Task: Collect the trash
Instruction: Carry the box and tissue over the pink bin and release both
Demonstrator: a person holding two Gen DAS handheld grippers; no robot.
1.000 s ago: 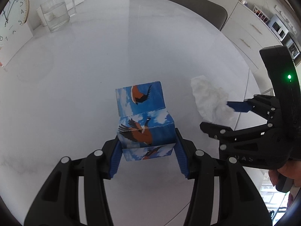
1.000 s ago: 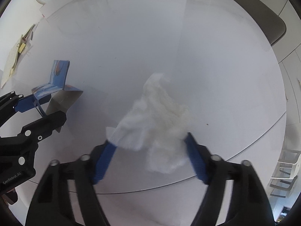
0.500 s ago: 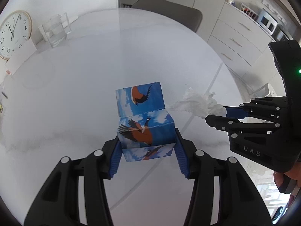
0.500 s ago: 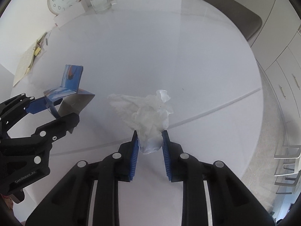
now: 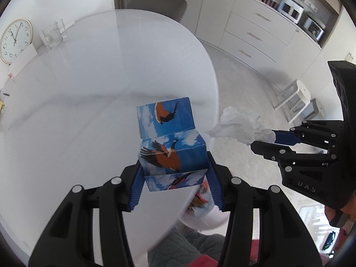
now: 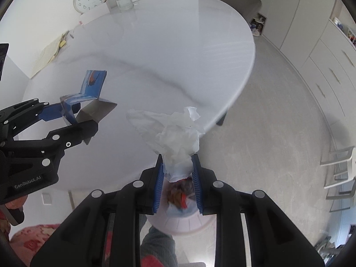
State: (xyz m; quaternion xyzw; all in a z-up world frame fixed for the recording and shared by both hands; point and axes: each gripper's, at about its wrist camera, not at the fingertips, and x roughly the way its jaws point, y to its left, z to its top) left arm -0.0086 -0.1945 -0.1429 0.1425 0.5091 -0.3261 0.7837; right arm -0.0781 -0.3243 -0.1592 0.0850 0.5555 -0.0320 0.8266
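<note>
Right wrist view: right gripper (image 6: pixel 178 171) pinches tissue (image 6: pixel 175 133) above bin (image 6: pixel 178 222); left gripper (image 5: pixel 174 173) clamps box (image 5: pixel 171 146).
Loose tissue could drift left past the near rim when released; box isn't over it yet.

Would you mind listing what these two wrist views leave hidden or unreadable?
- Trash bin, right wrist view: its rim and contents are mostly blocked by the right gripper and the tissue.
- Trash bin, left wrist view: only a sliver shows beside the box and the table edge.
- Box, right wrist view: its print is mostly turned away.
- Papers at the table's far edge: too small to read.
</note>
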